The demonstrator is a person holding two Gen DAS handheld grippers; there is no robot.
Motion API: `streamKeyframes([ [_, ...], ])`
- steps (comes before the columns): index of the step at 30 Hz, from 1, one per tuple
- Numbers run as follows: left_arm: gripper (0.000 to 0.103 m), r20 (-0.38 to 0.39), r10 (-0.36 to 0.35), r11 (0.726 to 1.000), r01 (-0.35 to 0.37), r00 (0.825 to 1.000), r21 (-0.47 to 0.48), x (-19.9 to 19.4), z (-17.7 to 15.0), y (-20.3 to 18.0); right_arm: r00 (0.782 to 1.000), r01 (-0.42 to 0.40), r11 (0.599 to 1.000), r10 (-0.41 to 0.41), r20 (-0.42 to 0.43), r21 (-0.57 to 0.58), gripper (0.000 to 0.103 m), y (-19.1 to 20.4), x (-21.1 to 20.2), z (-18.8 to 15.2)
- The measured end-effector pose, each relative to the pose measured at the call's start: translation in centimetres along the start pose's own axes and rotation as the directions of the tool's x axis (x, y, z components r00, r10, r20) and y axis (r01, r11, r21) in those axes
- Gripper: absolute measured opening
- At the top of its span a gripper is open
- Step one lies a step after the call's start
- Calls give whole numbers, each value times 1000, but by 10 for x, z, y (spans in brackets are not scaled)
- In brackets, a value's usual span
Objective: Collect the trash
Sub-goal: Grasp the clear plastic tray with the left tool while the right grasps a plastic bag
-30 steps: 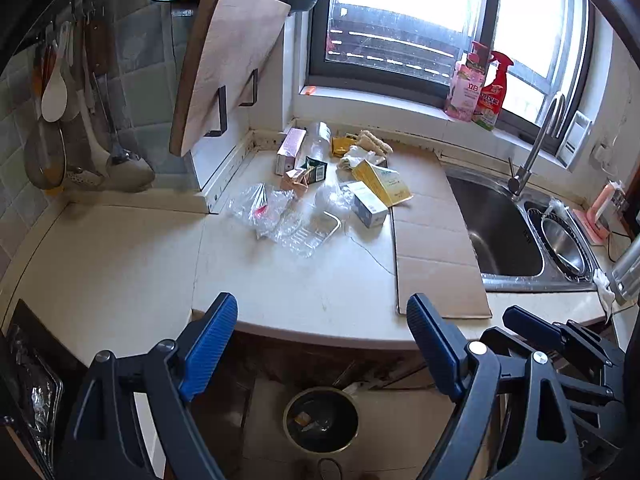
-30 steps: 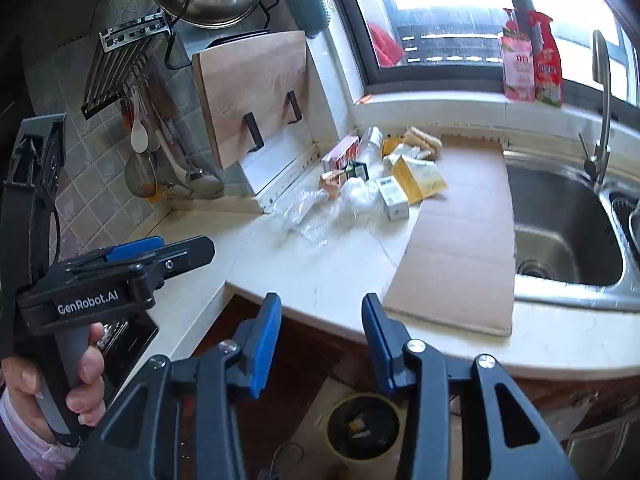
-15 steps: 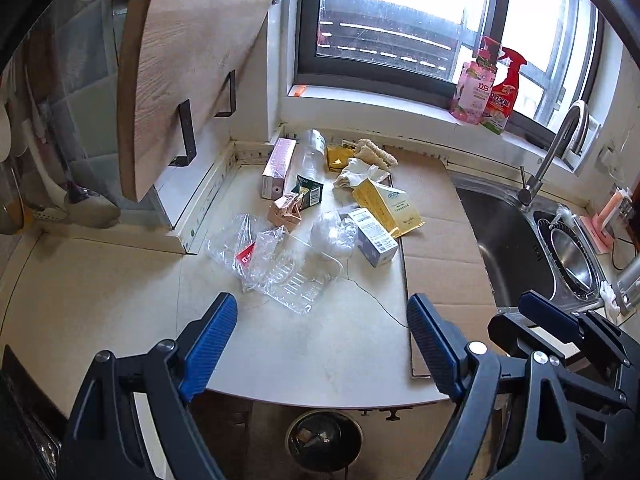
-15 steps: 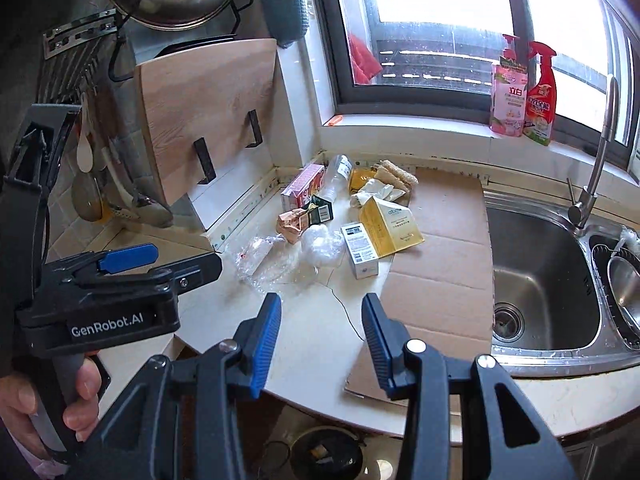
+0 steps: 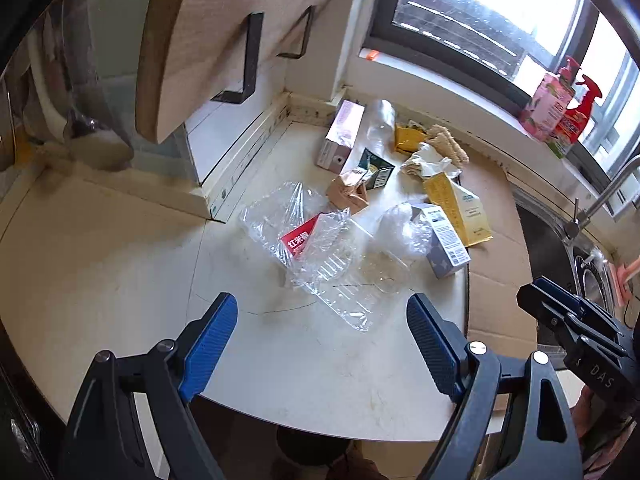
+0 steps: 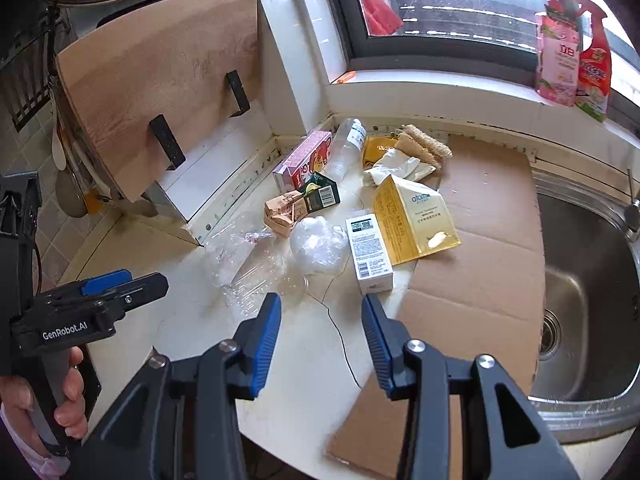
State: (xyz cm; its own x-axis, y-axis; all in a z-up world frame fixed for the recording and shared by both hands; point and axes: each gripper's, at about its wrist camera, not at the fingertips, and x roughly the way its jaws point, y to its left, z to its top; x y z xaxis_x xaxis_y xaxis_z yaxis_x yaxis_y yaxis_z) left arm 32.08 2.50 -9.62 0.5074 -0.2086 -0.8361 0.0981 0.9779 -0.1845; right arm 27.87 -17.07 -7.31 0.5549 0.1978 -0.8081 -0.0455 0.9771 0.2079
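Observation:
Trash lies in a heap on the pale counter (image 5: 100, 264): clear plastic packaging (image 5: 320, 256) with a red label, a white box (image 6: 368, 254), a yellow carton (image 6: 412, 220), a crumpled plastic bag (image 6: 318, 246), a pink box (image 6: 304, 160), a clear bottle (image 6: 348, 148) and a crushed tan carton (image 6: 282, 210). My left gripper (image 5: 322, 332) is open just short of the clear packaging, nothing between its fingers. My right gripper (image 6: 322, 328) is open and empty, just short of the white box.
A flat cardboard sheet (image 6: 480, 260) covers the counter beside the steel sink (image 6: 588, 292). A wooden cutting board (image 6: 160, 92) leans at the back left. Spray bottles (image 6: 576, 52) stand on the windowsill. A bin's top (image 5: 312, 446) peeks out below the counter edge.
Both grippers have moved forward and down over the counter toward the trash pile, which now looks much larger. The floor bin has slipped nearly out of view. Both jaws stay equally wide.

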Motion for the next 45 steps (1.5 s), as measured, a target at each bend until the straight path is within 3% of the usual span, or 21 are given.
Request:
streamKeyframes([
  [7, 85, -70, 45, 988, -55, 997, -146, 54, 9, 18, 990, -117, 993, 116, -76, -7, 42, -14, 57, 29],
  [16, 85, -147, 56, 970, -89, 988, -227, 111, 21, 18, 981, -156, 982, 142, -129, -104, 42, 5, 119, 57],
  [21, 75, -192, 77, 960, -124, 978, -251, 134, 23, 18, 979, -135, 974, 103, -176, -181, 40, 16, 146, 57],
  [23, 64, -205, 65, 956, -120, 977, -268, 142, 21, 19, 978, -132, 968, 92, -187, -214, 36, 20, 153, 55],
  [24, 64, -192, 82, 956, -131, 978, -261, 142, 21, 17, 978, -136, 965, 94, -188, -224, 36, 22, 154, 53],
  [29, 27, -190, 110, 961, -153, 976, -229, 146, 21, 8, 977, -156, 957, 113, -182, -244, 23, 23, 156, 54],
  [32, 18, -169, 122, 959, -161, 978, -234, 143, 18, 7, 974, -177, 957, 137, -178, -231, 15, 21, 153, 55],
  [35, 15, -153, 120, 954, -156, 981, -255, 135, 15, 12, 971, -194, 959, 158, -178, -205, 11, 16, 149, 56],
  [38, 13, -131, 134, 952, -164, 982, -259, 121, 12, 16, 968, -213, 960, 181, -173, -183, 0, 14, 142, 56],
  [45, 13, -82, 167, 949, -183, 983, -256, 78, 1, 13, 961, -260, 951, 239, -137, -166, 0, 15, 113, 56],
])
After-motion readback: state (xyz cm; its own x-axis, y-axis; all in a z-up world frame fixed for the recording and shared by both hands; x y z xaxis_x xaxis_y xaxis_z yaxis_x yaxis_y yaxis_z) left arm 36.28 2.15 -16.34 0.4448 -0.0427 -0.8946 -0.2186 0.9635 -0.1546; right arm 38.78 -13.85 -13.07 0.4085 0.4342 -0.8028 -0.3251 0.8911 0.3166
